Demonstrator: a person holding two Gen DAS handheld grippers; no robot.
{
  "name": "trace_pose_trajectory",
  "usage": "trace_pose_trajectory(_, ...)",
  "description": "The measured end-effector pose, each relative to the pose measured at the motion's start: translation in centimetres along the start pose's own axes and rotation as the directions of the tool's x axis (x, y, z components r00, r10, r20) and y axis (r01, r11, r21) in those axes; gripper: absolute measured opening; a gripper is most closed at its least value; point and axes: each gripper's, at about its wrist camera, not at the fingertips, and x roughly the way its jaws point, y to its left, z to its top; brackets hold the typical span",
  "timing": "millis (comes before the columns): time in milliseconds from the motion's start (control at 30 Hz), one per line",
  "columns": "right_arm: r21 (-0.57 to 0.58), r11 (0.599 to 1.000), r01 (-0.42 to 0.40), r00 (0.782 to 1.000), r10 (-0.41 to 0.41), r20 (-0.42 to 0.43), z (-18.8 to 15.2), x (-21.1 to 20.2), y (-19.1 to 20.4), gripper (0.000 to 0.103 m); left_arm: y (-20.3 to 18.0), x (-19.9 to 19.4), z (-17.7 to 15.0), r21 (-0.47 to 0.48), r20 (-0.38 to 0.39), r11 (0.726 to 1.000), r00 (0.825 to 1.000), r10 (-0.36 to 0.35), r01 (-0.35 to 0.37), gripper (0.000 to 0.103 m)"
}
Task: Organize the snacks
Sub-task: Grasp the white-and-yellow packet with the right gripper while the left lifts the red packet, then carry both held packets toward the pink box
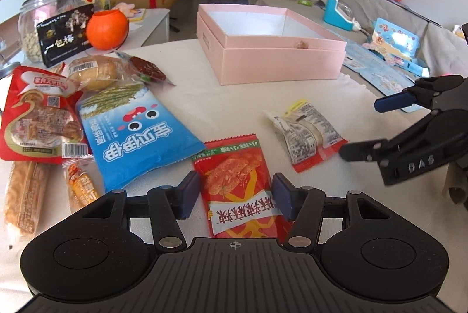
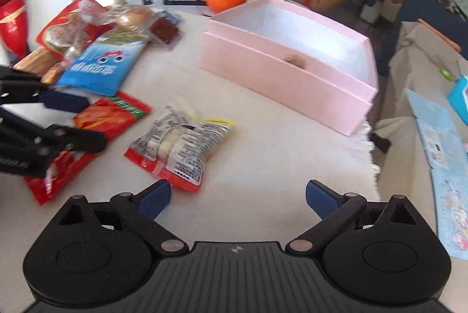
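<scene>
While the left gripper [image 1: 235, 197] hangs low over the cloth-covered table [image 1: 234, 105], its blue pads stand apart on either side of the red snack packet [image 1: 238, 187], which lies flat between them; whether the pads touch the packet cannot be told. To the right, the right gripper [image 2: 237, 197] is spread wide above bare cloth, with the clear-and-red packet [image 2: 178, 147] just ahead of its left pad. Behind both, the open pink box [image 1: 272, 49] sits farther back on the table. Left of the red packet lies the blue bag [image 1: 134, 134], overlapped by a heap of other wrapped snacks [image 1: 38, 114].
</scene>
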Motion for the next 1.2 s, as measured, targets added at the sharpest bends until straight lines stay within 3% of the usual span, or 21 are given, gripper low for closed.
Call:
trace_pose_trajectory(167,0.244,0.958,-0.147,0.989,0.149,0.013,0.2,-0.8,-2.5,0.094,-0.3,-0.5,0.0,0.003,-0.038,1.000,0.999,0.002,-0.002,0.061)
trace_pose_trajectory(267,0.291,0.943,-0.161,0.986,0.164,0.012,1.2,0.7,-1.5,0.088,-0.5,-0.9,-0.2,0.007,-0.062,1.000,0.998,0.002,-0.002,0.061)
trace_pose_trajectory(400,0.246,0.963,-0.114,0.993,0.119,-0.008,2.8,2.6,2.0,0.077,-0.5,-1.2,-0.5,0.003,-0.075,1.000,0.997,0.000,0.001,0.062)
trace_pose_trajectory(433,0.209,0.973,-0.102,0.994,0.106,-0.007,3.0,2.7,2.7,0.060,-0.5,-1.3,-0.5,0.002,-0.079,1.000,0.997,0.000,0.000,0.062)
trace_pose_trajectory(500,0.119,0.989,-0.093,0.995,0.095,-0.008,3.3,2.3,3.9,0.056,-0.6,-1.3,-0.5,0.004,-0.085,1.000,0.996,0.000,0.001,0.061)
trace_pose_trajectory(600,0.096,0.985,-0.142,0.990,0.143,-0.009,2.8,0.8,3.2,0.050,-0.6,-1.3,-0.5,0.012,-0.090,1.000,0.996,0.000,0.001,0.061)
trace_pose_trajectory(700,0.100,0.988,-0.118,0.993,0.117,0.018,2.2,-1.0,1.4,0.050,-0.8,-1.2,-0.4,0.033,-0.086,0.999,0.996,0.006,-0.003,0.061)
trace_pose_trajectory(767,0.127,0.987,-0.100,0.995,0.097,0.029,1.8,-1.9,-0.4,0.050,-0.9,-1.1,-0.5,0.028,-0.066,1.000,0.998,-0.011,0.012,0.055)
trace_pose_trajectory(833,0.161,0.983,-0.085,0.996,0.080,0.037,1.5,-2.7,-2.2,0.050,-0.6,-1.2,0.0,-0.005,-0.053,0.998,0.996,-0.070,0.069,0.048)
trace_pose_trajectory(867,0.179,0.981,-0.078,0.997,0.072,0.043,1.5,-3.0,-3.0,0.050,-0.4,-1.3,0.5,-0.026,-0.033,0.995,0.995,-0.095,0.094,0.022)
trace_pose_trajectory(900,0.197,0.978,-0.074,0.997,0.065,0.050,1.3,-3.4,-3.9,0.050,-0.2,-1.6,1.3,-0.039,-0.001,0.993,0.994,-0.110,0.110,0.008)
trace_pose_trajectory(1033,0.252,0.965,-0.066,0.996,0.049,0.074,1.2,-4.2,-6.4,0.050,0.3,-2.5,6.3,-0.063,0.136,0.989,0.983,-0.127,0.136,0.011)
trace_pose_trajectory(1100,0.269,0.961,-0.063,0.996,0.043,0.081,1.1,-4.1,-7.1,0.050,0.3,-2.3,8.3,-0.054,0.142,0.989,0.982,-0.126,0.134,0.014)
trace_pose_trajectory(1200,0.275,0.959,-0.071,0.996,0.056,0.064,0.4,-3.4,-7.4,0.050,-1.1,-2.1,8.5,0.051,0.091,0.976,0.972,-0.216,0.212,0.016)
